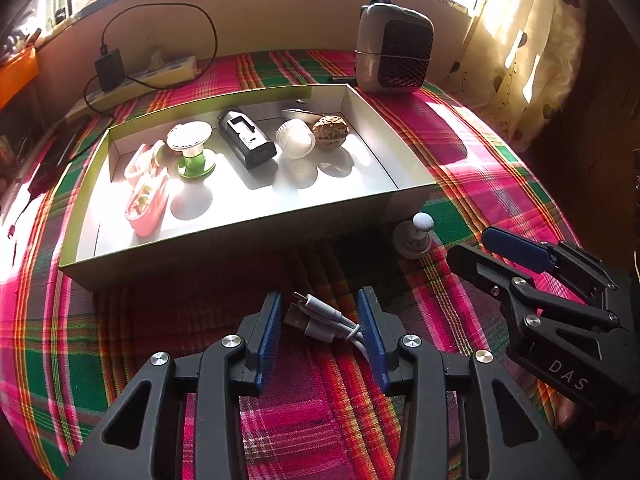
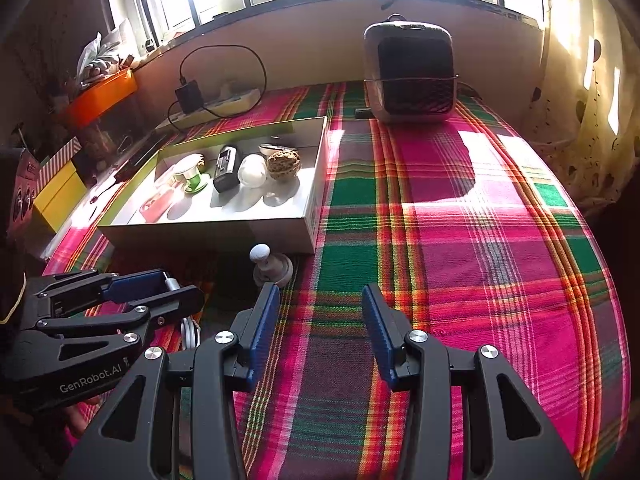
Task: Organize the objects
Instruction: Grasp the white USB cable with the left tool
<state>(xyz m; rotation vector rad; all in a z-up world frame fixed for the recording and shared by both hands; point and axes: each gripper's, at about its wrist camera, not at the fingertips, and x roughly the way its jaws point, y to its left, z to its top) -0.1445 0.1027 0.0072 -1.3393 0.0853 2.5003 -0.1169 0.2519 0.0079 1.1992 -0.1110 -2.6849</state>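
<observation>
A shallow box point(image 1: 240, 240) on the plaid cloth holds pink clips point(image 1: 146, 188), a green-based knob point(image 1: 192, 152), a black device point(image 1: 246, 138), a white cap point(image 1: 295, 139) and a walnut point(image 1: 330, 130). My left gripper point(image 1: 320, 312) is open, its pads on either side of a coiled white USB cable point(image 1: 320, 320) lying on the cloth. A small white knob point(image 1: 416, 234) stands by the box's front corner; it also shows in the right wrist view point(image 2: 270, 266). My right gripper point(image 2: 320, 316) is open and empty over the cloth, right of the left gripper point(image 2: 120, 296).
A grey heater point(image 2: 412, 76) stands at the back. A power strip with a black charger point(image 1: 110, 70) lies at the back left. Orange and yellow boxes point(image 2: 64, 196) sit off the left edge. A curtain point(image 1: 532, 48) hangs at right.
</observation>
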